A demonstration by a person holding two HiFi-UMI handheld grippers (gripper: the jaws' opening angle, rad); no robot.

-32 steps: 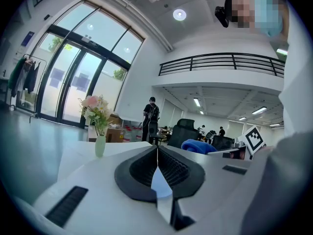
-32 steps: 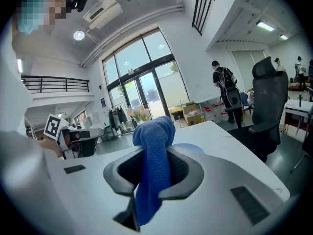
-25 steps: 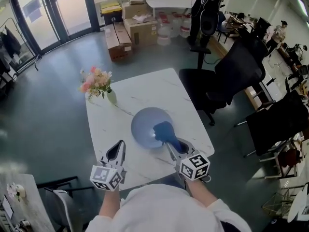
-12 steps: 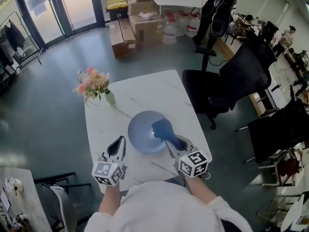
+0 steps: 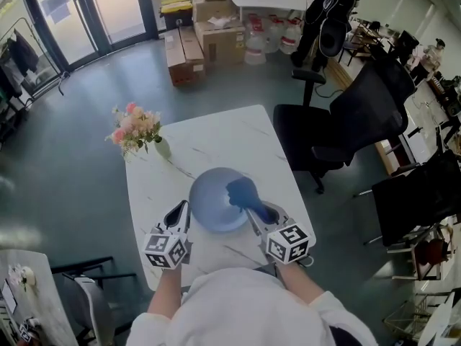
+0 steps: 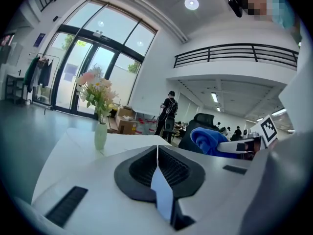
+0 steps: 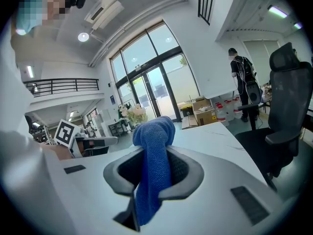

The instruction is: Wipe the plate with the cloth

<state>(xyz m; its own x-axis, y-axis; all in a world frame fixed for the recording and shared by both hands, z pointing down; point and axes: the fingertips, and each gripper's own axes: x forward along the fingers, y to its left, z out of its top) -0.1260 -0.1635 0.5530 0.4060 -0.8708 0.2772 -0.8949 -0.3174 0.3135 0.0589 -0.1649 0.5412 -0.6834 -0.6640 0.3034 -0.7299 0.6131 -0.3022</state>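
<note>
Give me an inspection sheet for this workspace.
Surface: white veined table.
Job's things: blue plate mid-table; blue cloth over it.
Clutter: vase of flowers near the far left corner.
Grippers: left gripper shut, empty, by the plate's near-left rim; right gripper shut on the cloth.
Cables: nothing seen.
Surroundings: black office chairs at right; cardboard boxes and a standing person beyond.

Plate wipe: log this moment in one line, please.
right gripper: shut on cloth | cloth: bunched over plate | left gripper: shut, empty, beside plate's left rim
</note>
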